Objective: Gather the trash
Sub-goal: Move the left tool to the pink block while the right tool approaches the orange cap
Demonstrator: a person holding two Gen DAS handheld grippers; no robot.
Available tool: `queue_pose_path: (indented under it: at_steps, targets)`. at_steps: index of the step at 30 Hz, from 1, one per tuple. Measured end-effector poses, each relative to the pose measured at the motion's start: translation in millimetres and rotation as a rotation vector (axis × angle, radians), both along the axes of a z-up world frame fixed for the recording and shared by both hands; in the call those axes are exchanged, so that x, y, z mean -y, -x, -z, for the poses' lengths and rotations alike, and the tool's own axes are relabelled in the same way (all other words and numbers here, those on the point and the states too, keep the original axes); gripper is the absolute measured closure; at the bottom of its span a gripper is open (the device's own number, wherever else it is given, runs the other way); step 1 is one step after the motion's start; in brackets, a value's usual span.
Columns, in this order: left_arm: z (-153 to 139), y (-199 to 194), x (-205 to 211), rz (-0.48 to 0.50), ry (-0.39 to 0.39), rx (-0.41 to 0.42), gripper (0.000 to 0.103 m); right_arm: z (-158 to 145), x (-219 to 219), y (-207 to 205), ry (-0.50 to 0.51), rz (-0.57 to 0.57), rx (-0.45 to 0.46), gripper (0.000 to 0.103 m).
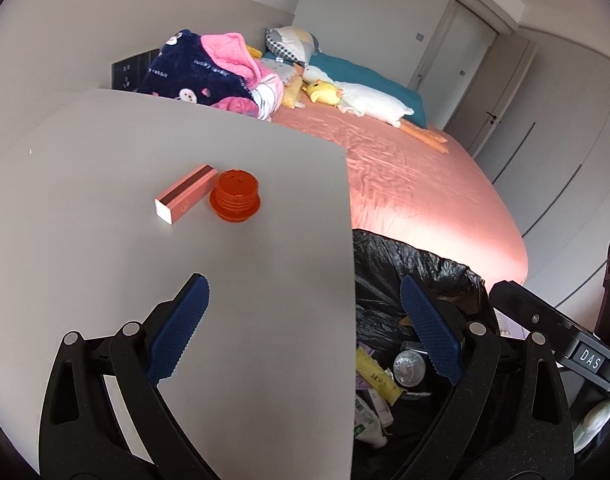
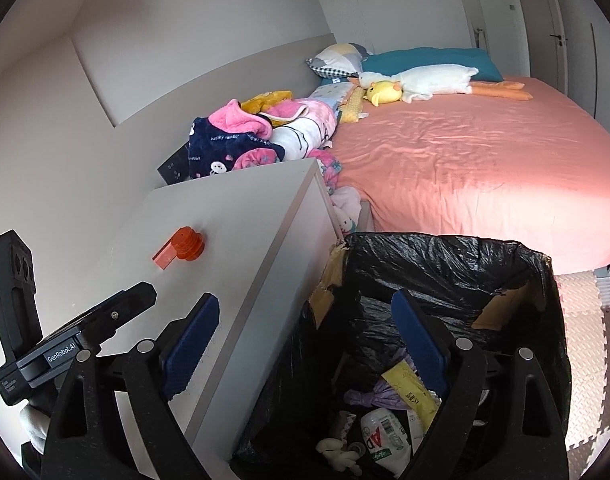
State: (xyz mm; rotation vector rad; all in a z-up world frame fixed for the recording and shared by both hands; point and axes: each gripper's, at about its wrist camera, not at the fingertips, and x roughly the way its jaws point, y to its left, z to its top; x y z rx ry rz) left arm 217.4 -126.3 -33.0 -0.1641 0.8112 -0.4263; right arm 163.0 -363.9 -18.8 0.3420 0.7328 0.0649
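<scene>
ideally, the wide-open, empty left gripper (image 1: 303, 320) squares up on the pink box (image 1: 185, 195); the right gripper (image 2: 305, 336) gapes empty.

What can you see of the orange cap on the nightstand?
The orange cap looks like translucent plastic: a round, ribbed, threaded body with a wider flange at its base. It stands flange down on the grey nightstand, toward the bed side. A small pink box lies right beside it, seemingly touching. Neither gripper holds it; the left gripper is open, short of it.
</scene>
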Motion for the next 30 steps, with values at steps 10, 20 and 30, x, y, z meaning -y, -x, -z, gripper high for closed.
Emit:
queue_pose_path:
  at_steps: [10,20,30]
  targets:
    - [7.4,-16.9,-17.4,-0.053,-0.08,0.004,0.031,7.4,-34.8,-30.4,-0.006,-0.084,0.003,0.015]
    - [7.2,-44.4,-37.3,-0.092,-0.155,0.009,0.04,17.9,-64.4,-59.7,-0.005,-0.177,-0.012,0.033]
    - [22.5,-79.2,-39.9,-0.11,-0.232,-0.008,0.043,28.2,-78.8,-87.7,-0.002,-0.206,-0.051,0.033]
